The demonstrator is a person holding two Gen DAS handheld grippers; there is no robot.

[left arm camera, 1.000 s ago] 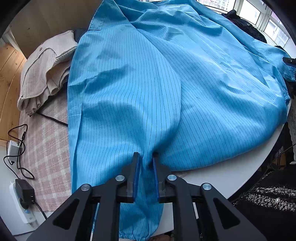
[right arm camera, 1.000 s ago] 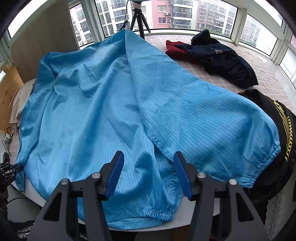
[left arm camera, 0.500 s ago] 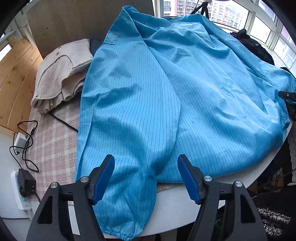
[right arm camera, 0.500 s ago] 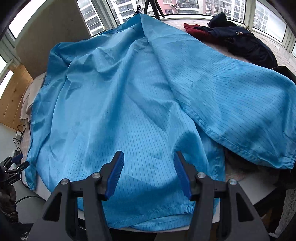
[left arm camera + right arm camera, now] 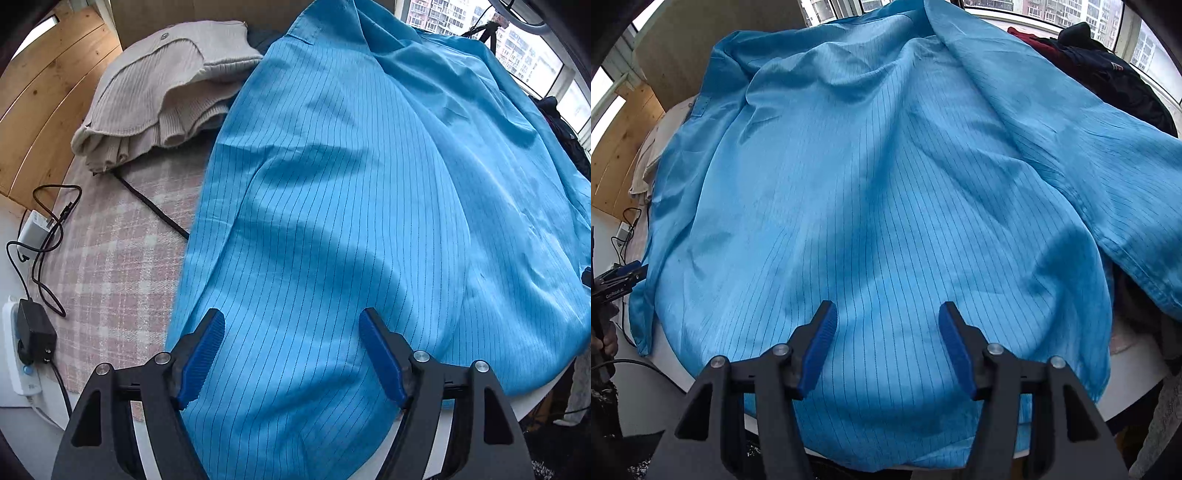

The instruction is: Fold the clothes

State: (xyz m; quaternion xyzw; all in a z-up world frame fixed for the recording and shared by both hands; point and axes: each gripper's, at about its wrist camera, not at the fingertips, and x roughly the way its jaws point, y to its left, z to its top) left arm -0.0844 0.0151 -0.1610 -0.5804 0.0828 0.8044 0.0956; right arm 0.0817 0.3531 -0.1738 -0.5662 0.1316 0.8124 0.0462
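Left wrist view: blue pinstriped garment (image 5: 332, 221) covers most of the white round table (image 5: 155, 439), spread flat, its sleeve lying folded over the body and running down toward the near table edge. Second ago that sleeve end was pinched between the pads; now it lies loose on the table. Left gripper (image 5: 291, 354) jaws have just been opening and stand wide, hovering over the sleeve, pads off the cloth as far as can be seen. View has also shifted along the sleeve, so the cuff seen earlier is out of frame. Left of the garment: pink checked cloth (image 5: 110, 251) under it, folded beige knit sweater (image 5: 162, 88) at its far corner, black cable (image 5: 151, 203) running out from under the sweater to the garment's edge. Further left, white charger (image 5: 33, 230), black plug adapter (image 5: 35, 334) on a white power strip (image 5: 16, 365).

Right wrist view: same garment (image 5: 886, 203) fills the frame, nearer than a second ago, hem at the near table edge (image 5: 1126, 387). Right gripper (image 5: 886, 339) jaws about half apart, same gap as before, over the garment's lower body, nothing clamped. Other sleeve (image 5: 1108, 177) drapes off right of the garment. Dark clothes pile (image 5: 1108, 74) beyond it. Left gripper's tip (image 5: 624, 275) shows at the garment's left edge.
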